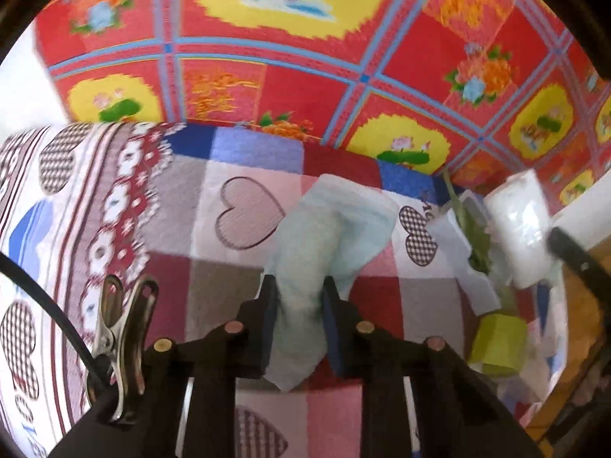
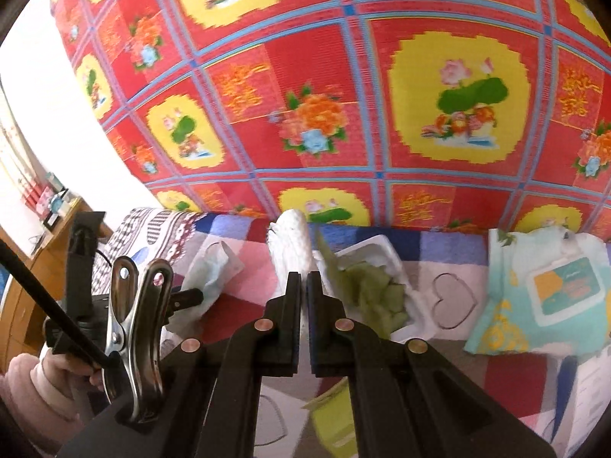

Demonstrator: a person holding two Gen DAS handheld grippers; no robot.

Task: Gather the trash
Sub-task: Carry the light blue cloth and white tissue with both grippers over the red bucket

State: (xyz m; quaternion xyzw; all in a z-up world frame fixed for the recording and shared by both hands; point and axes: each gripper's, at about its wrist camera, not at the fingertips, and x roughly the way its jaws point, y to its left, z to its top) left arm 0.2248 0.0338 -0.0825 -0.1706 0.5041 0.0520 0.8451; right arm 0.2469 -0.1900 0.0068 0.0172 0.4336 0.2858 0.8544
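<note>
On the far left of the right camera's view, a hand (image 2: 57, 378) in a pink sleeve (image 2: 21, 393) holds the left gripper (image 1: 298, 307). Its own camera shows a crumpled pale blue tissue (image 1: 324, 244) lying on the heart-patterned blanket (image 1: 214, 263). The near end of the tissue sits right between the two fingers (image 1: 267, 324), and they squeeze it from both sides. The rest of the tissue spreads out past the fingertips. A metal clip (image 1: 118, 339) is fixed to the gripper on the left side.

Next comes the right gripper (image 2: 304, 278). Its fingers are almost shut, with just a thin gap. A white rolled-up piece of paper (image 2: 292, 244) sticks up past the tips, and it runs down into that gap, so the fingers pinch it.

Just to the right of the roll is a white tray (image 2: 382, 252) with green scraps (image 2: 376, 297) inside it. A green box (image 2: 332, 423) lies under the gripper, close to the camera. Farther right, a pack of wipes (image 2: 546, 297) lies on the blanket. A red flowered mat (image 2: 343, 95) fills the back
</note>
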